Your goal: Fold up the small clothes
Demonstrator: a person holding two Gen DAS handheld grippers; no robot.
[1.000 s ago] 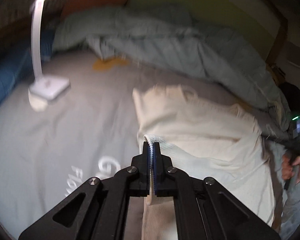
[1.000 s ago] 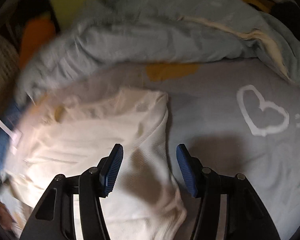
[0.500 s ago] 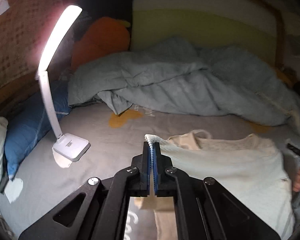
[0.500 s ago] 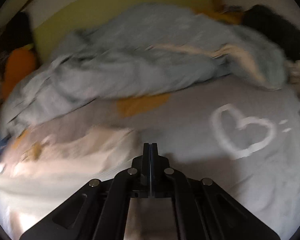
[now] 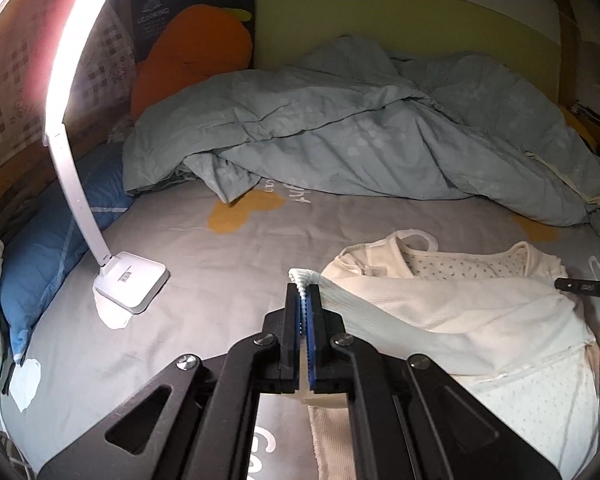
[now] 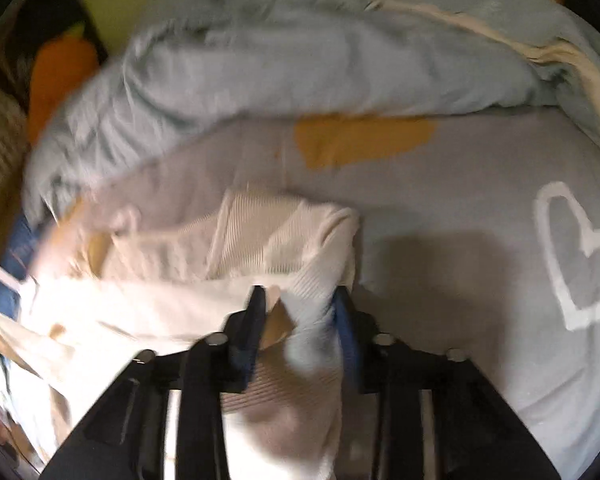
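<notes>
A small cream ribbed garment (image 5: 452, 312) lies spread on the grey bed sheet (image 5: 220, 264). My left gripper (image 5: 304, 300) is shut on the garment's ribbed hem, and the cloth stretches from it to the right. In the right wrist view the same cream garment (image 6: 260, 248) lies bunched ahead, blurred by motion. My right gripper (image 6: 300, 320) has its jaws apart with a fold of the cloth lying between them. The right gripper also shows at the far right edge of the left wrist view (image 5: 588, 288).
A white desk lamp (image 5: 128, 276) stands lit on the sheet at the left. A rumpled grey-blue duvet (image 5: 360, 136) lies across the back. A blue pillow (image 5: 56, 236) and an orange cushion (image 5: 192, 56) are at the left. The sheet has a white heart print (image 6: 576, 256).
My left gripper has lifted the hem up and back, stretching the garment. My right gripper was open, shut half a second ago, and now has its jaws apart around the cloth.
</notes>
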